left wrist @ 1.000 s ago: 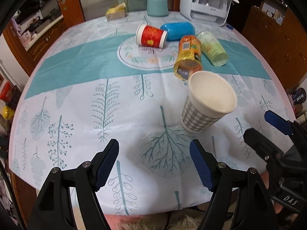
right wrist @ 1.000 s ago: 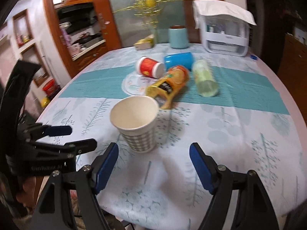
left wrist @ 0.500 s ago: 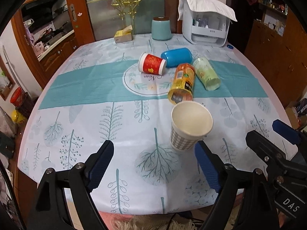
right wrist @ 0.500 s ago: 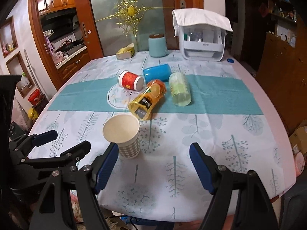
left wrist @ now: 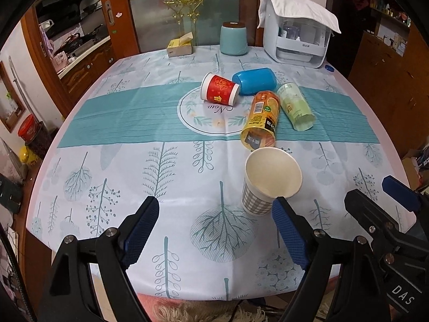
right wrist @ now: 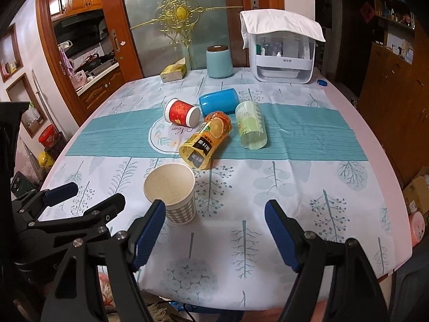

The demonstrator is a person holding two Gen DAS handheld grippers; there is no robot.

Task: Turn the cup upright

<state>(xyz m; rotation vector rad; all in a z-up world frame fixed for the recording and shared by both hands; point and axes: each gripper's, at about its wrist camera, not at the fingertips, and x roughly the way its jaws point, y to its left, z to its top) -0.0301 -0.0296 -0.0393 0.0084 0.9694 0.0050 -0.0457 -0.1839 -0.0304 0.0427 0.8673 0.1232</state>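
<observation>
A: Starting at the left, what's there?

B: The left gripper (left wrist: 214, 230) hangs over the near edge of the table (left wrist: 88, 123), jaws spread wide and released, nothing between its blue ribbed pads. Just beyond its right finger stands the checked paper cup (left wrist: 269, 182), mouth up, on the printed tablecloth (left wrist: 161, 166).

A: So the job looks done?

B: For that cup, I'd judge so. It stands upright on its narrow base, free of both tools, with a thin rolled rim and a plain cream inside.

A: And further back?

B: Four others lie on their sides on the teal band: a red paper cup (left wrist: 219, 91), a smooth blue cup (left wrist: 254, 81), an orange printed cup (left wrist: 261, 122) with its open end toward the camera, and a pale green see-through cup (left wrist: 296, 106). Being round and tapered, they'd roll in a curve if nudged.

A: The right side?

B: The right gripper (right wrist: 214, 230) is also open and empty, hovering near the table edge with the checked cup just past its left finger.
</observation>
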